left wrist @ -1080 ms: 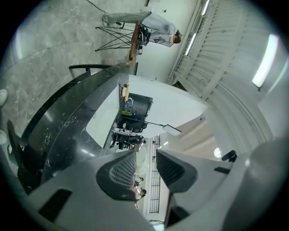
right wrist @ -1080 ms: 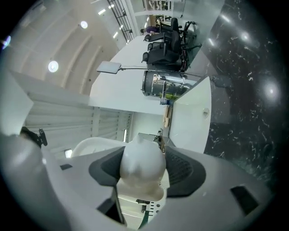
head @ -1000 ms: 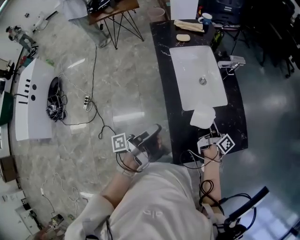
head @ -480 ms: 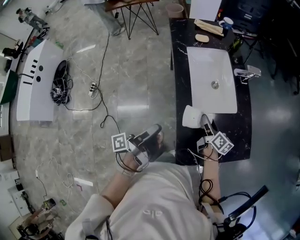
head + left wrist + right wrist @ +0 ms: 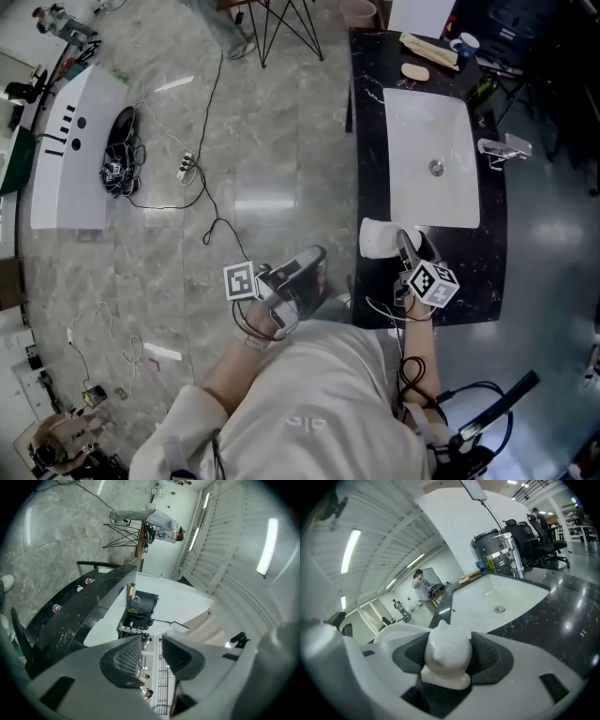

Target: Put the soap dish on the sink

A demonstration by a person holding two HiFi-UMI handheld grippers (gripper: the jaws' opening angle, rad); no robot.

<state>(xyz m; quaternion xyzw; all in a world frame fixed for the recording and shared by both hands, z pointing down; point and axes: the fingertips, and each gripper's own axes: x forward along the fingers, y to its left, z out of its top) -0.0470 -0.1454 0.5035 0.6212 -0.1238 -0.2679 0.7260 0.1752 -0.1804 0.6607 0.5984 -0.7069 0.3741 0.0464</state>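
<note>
Right gripper (image 5: 411,246) clamped on soap dish (image 5: 377,238), dish extending left over counter (image 5: 487,264); left gripper (image 5: 314,257) empty, jaws apart.

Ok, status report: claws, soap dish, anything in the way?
Left claw open, empty. Right claw shut on soap dish, at the sink's near left corner. No obstacle seen nearby.

I'm seeing a glossy white soap dish (image 5: 378,237) on a black counter (image 5: 469,272) flecked with white veins, and the basin (image 5: 431,159) is plain white. The floor (image 5: 272,178) is grey marble. My right gripper (image 5: 447,654) and left gripper (image 5: 152,656) are pale grey with dark ribbed pads (image 5: 490,654), and both carry black-and-white square markers (image 5: 242,281).
</note>
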